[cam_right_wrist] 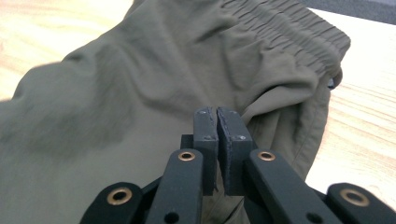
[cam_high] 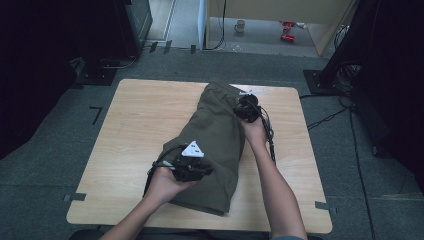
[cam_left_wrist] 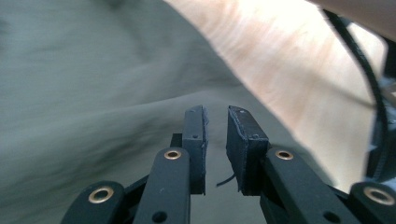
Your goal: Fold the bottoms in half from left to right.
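Two grippers on our olive shorts (cam_high: 215, 145), mid-table (cam_high: 135, 115) | left gripper (cam_left_wrist: 215, 140) slightly parted, holding nothing | right gripper (cam_right_wrist: 217, 140) pinched closed, cloth unclear | risk: fold slips, thin grip

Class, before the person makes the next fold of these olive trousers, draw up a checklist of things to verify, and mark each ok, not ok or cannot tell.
1. Olive trousers lie wholly on the table: ok.
2. Right gripper jaws closed at the waist end: ok; cloth pinched between them: cannot tell.
3. Left gripper holds cloth: not ok, a gap between its jaws with no cloth in it.
4. Elastic waistband lies flat: not ok, bunched.
5. Bare table beside the trousers for folding: ok.
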Motion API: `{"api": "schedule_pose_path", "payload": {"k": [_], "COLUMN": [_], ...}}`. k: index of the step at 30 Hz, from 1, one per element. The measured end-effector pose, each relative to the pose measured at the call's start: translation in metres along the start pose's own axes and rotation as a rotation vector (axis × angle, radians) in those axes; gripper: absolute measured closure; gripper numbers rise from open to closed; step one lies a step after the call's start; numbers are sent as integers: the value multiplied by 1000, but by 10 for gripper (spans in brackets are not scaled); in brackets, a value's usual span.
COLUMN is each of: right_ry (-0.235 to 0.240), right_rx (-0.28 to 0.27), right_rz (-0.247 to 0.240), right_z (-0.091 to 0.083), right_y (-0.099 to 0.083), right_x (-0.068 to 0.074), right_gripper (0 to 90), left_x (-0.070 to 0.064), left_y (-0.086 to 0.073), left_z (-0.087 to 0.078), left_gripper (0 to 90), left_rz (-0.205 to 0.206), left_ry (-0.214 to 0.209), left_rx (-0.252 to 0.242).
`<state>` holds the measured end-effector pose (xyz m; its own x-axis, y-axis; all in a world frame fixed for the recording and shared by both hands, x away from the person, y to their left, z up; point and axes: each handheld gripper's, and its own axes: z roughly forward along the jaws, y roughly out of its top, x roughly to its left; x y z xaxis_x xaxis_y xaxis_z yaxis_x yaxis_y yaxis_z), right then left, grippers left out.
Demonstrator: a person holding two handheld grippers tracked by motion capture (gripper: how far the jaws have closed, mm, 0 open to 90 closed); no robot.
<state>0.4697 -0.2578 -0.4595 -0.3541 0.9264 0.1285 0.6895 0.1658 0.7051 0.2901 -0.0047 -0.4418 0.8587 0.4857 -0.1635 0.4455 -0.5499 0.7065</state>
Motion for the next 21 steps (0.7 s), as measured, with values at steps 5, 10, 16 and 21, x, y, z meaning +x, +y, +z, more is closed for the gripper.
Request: {"api": "schedule_pose_path", "payload": {"k": [5,10,16,21], "right_ry": [11,33,74,110], "right_rx": [-2,-9,-21,-35], "right_rz": [-46,-74,-107,-132], "right_z": [-9,-19,-32,-42], "right_y": [-8,-15,-24,-34], "right_x": [6,12,25,36], "right_gripper": [813,776,771,705], "left_x": [33,55,92,108], "left_y": [-6,-6,5,9], "left_z": [-9,-19,-21,-17], "left_gripper": [792,770,773,728], "left_rz": [-54,-11,-42,-42], "left_ry": [13,47,35,40], "left_rx": [-28,-67,-85,-79]}}
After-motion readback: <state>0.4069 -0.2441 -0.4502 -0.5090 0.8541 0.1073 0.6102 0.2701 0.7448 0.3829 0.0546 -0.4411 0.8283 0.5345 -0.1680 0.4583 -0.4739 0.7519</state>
